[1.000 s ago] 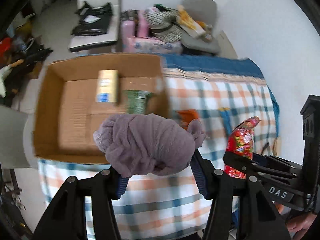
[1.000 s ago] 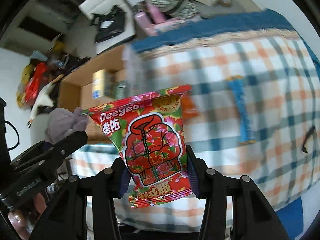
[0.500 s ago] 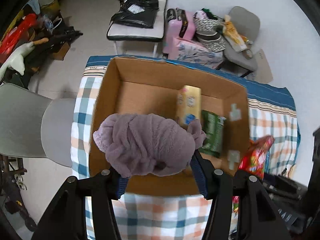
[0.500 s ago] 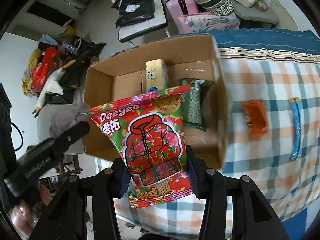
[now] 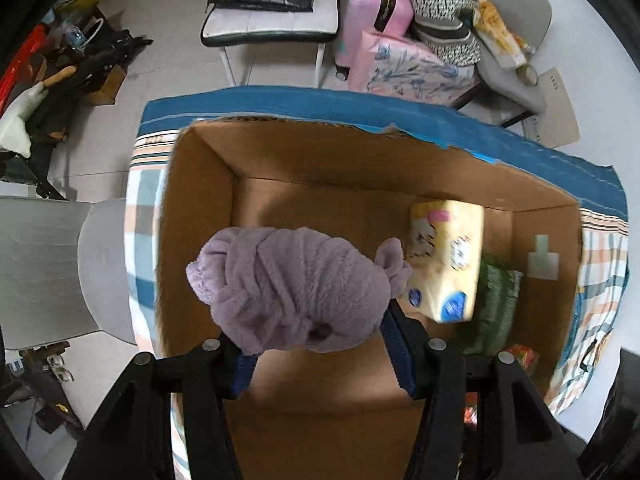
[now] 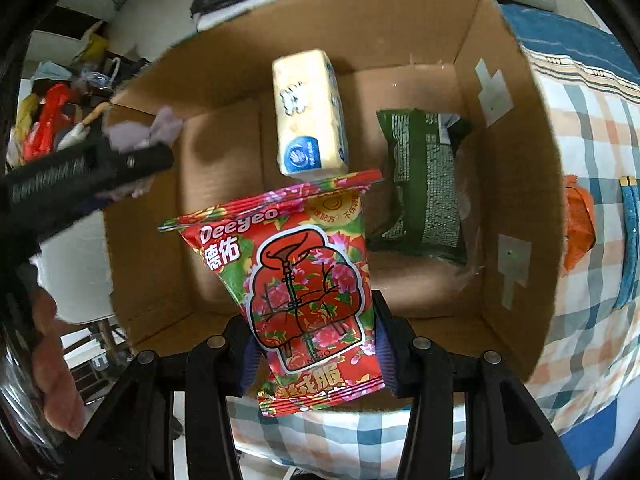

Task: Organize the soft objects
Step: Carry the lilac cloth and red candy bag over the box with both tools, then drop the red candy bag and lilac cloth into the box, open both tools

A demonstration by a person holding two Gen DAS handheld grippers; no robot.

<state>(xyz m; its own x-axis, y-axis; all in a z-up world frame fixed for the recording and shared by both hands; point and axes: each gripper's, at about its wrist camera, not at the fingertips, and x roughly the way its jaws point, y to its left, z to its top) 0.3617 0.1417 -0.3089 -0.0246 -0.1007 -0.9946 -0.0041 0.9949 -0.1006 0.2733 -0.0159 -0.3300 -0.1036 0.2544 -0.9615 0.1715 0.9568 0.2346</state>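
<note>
My left gripper (image 5: 320, 356) is shut on a rolled purple fleece bundle (image 5: 296, 288) and holds it over the left half of an open cardboard box (image 5: 200, 208). My right gripper (image 6: 316, 356) is shut on a red flowered Deeyeo snack bag (image 6: 304, 280), held over the box's near side (image 6: 516, 280). In the box lie a yellow tissue pack (image 5: 444, 264) (image 6: 308, 112) and a green packet (image 5: 496, 304) (image 6: 424, 184). The left gripper with the purple bundle (image 6: 140, 132) shows at the left in the right wrist view.
The box sits on a checked cloth (image 6: 600, 128) over a table. An orange item (image 6: 578, 224) and a blue strip (image 6: 632, 240) lie on the cloth right of the box. A grey chair (image 5: 48, 272) stands left; a bench, pink suitcase (image 5: 368, 12) and bags lie beyond.
Both grippers moved left from over the checked cloth to above the box and came closer to it. Each still holds its item.
</note>
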